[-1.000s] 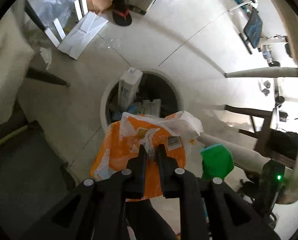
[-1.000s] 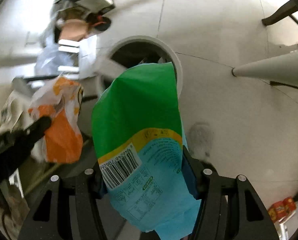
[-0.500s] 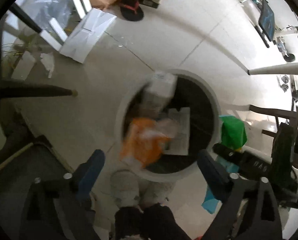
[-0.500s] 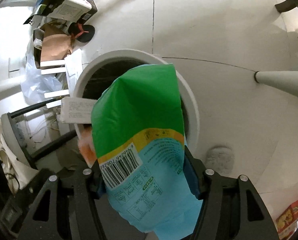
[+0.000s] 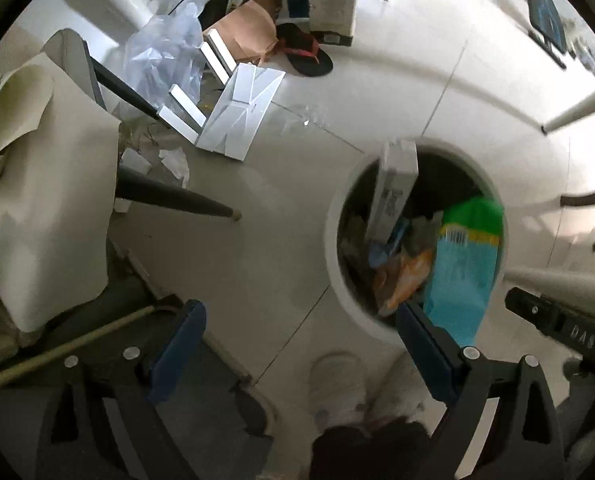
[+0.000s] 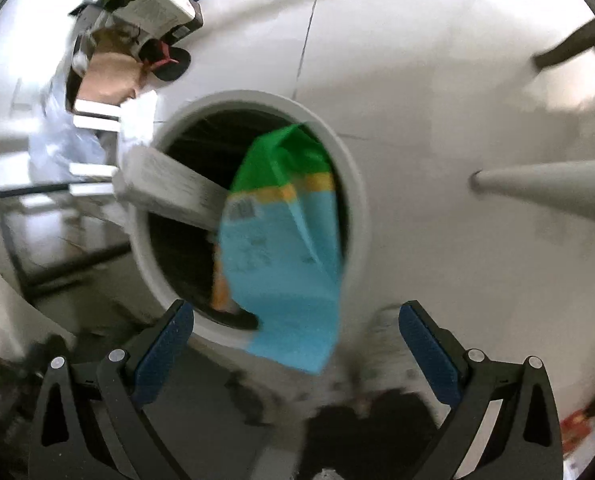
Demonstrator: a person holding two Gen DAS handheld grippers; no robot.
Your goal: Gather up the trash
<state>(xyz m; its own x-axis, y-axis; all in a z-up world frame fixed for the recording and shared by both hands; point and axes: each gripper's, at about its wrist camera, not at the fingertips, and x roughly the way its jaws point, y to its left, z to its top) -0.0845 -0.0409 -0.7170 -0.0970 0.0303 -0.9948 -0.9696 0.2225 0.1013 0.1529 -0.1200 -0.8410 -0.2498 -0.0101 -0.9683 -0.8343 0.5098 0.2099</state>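
The right gripper (image 6: 297, 320) stands wide apart and holds nothing. The green and blue bag (image 6: 285, 240) is blurred, free of both fingers, just ahead of the gap between them and over the near rim of the white bin (image 6: 357, 184).

The left gripper (image 5: 301, 320) is also spread wide and bare. Past its right finger (image 5: 425, 340), the orange bag (image 5: 405, 280) lies inside the bin (image 5: 331, 240), beside a white carton (image 5: 393, 188) that leans on the rim.

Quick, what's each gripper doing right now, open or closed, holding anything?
Left gripper: open, holding nothing.
Right gripper: open, holding nothing; the green and blue bag hangs blurred over the bin, free of the fingers.
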